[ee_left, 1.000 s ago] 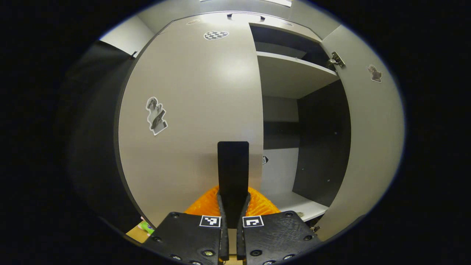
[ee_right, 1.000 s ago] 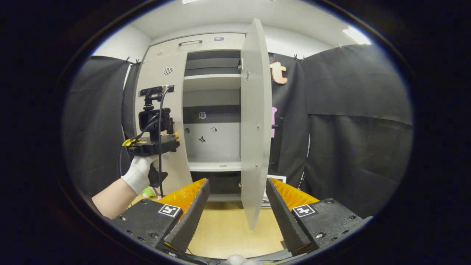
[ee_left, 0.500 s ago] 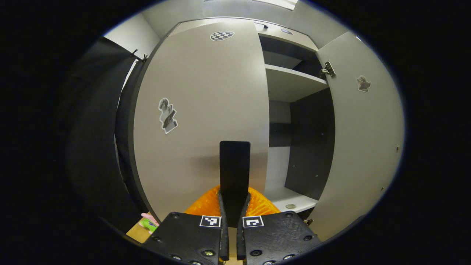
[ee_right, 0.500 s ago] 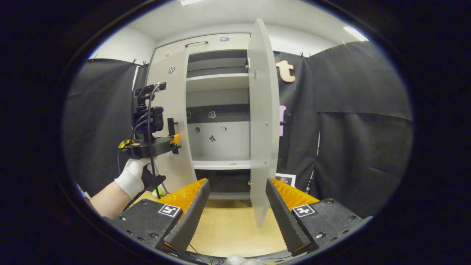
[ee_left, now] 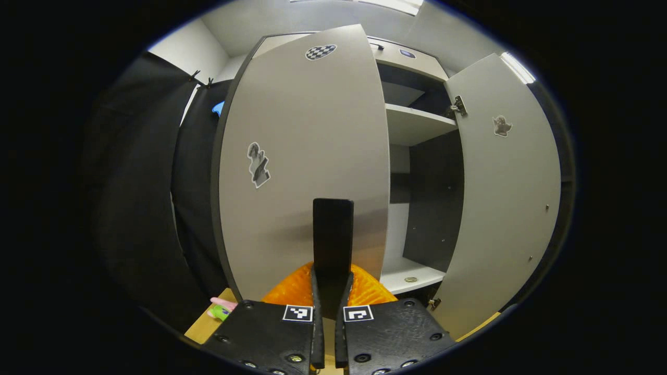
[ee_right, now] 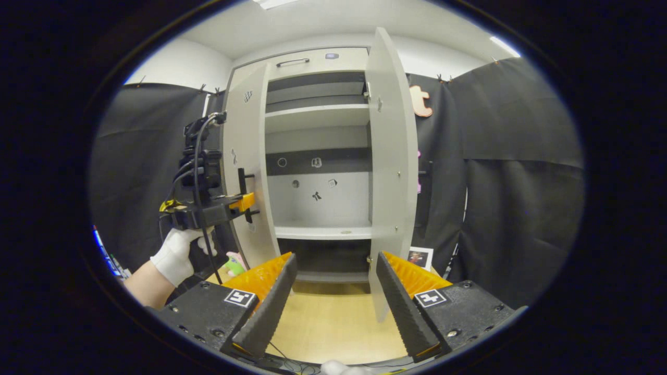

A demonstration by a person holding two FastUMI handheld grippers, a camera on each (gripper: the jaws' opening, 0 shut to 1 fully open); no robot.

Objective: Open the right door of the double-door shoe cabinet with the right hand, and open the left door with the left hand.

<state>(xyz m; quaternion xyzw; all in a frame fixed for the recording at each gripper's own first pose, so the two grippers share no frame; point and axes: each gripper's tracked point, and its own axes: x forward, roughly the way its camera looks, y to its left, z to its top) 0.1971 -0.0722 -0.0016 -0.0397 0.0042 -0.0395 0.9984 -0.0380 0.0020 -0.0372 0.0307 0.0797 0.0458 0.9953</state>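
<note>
Swinging farther out, left door [ee_left: 307,156] follows left gripper [ee_left: 329,291], fingers pinching its handle [ee_left: 332,234] near the free edge. Right gripper [ee_right: 336,297] spread, beside right door [ee_right: 391,156]. Stiff, light panel.

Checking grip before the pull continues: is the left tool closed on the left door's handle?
Yes, the left tool is clamped on the dark handle of the left door.

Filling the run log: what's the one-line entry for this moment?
left gripper: shut on left door handle | left door: part open | right gripper: open | right door: open
</note>
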